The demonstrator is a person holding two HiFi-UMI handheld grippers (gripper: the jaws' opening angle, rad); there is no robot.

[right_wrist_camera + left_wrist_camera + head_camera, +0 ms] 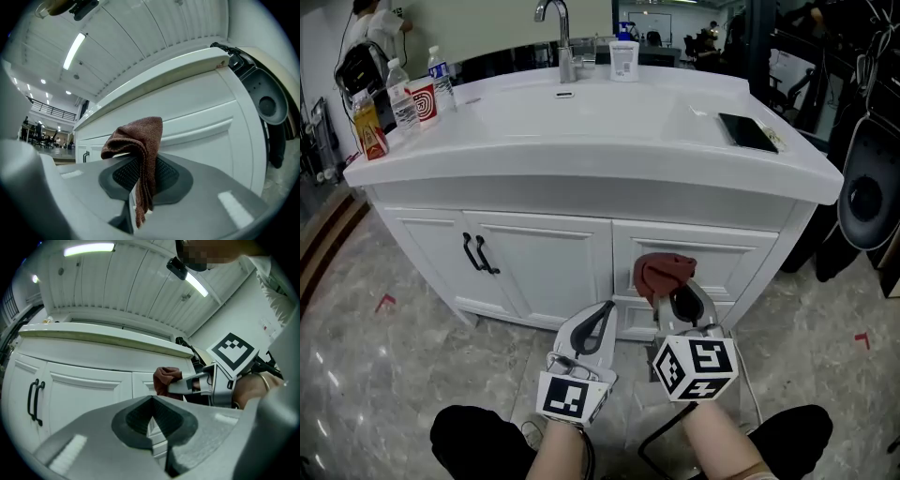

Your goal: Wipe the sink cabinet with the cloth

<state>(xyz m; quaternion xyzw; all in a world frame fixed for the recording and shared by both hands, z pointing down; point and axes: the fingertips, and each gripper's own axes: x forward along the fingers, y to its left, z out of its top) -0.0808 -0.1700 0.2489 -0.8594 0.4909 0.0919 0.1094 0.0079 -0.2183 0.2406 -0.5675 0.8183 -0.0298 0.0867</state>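
Head view alone shows faucet (555, 37) atop sink cabinet (544, 267). Right gripper (682, 302) near cabinet front, clamping brown cloth (140, 140); left gripper (602, 317) closed, empty.

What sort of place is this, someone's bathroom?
Probably not a home bathroom; it looks more like a large workshop or test hall. The white sink cabinet with its faucet stands alone on an open floor marked with red tape, and an office-like area shows behind it.
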